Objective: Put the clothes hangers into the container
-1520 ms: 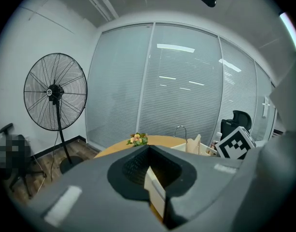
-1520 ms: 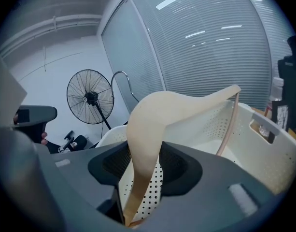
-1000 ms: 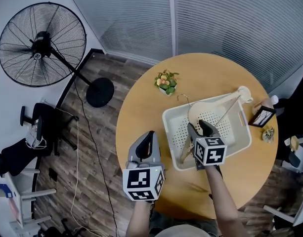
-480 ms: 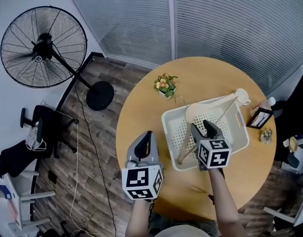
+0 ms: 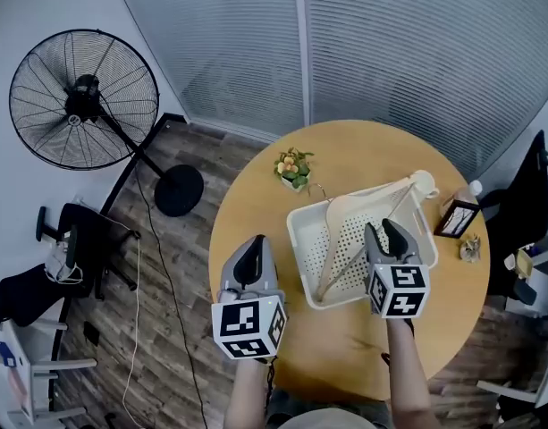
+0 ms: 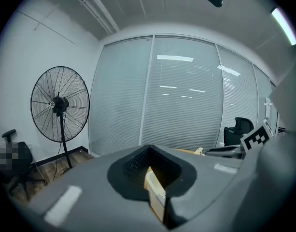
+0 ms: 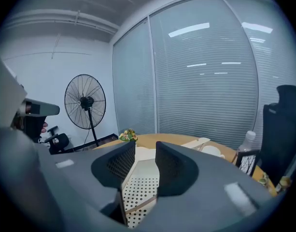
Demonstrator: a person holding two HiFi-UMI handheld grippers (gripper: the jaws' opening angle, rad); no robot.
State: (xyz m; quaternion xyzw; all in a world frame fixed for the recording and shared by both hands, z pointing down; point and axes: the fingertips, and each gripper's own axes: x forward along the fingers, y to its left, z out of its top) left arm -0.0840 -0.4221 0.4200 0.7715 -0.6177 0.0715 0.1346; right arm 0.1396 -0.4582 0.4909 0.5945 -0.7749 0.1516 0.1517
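Hangers (image 5: 343,222) now lie in basket (image 5: 300,256) on table (image 5: 247,206), free of any grip. One long arm rests across the far rim with its end poking past the far right corner, and a hook sticks out past the far rim. Change over the last second: right gripper (image 5: 387,231) was low over the basket middle, right at the hangers. It has since drawn back toward the person's right and now sits above the near right rim. Its jaws stand apart, and the right gripper view shows only perforated basket floor and a strip of hanger below the gap, nothing held. Left gripper (image 5: 251,256) has barely moved. It is parked over bare table left of the basket, jaws pressed together on nothing. Reading: release done, hangers delivered. No other hanger shows on the table in the head view, so the task looks complete or nearly so. Possible loose end: the overhanging arm could be nudged down inside, judged optional.
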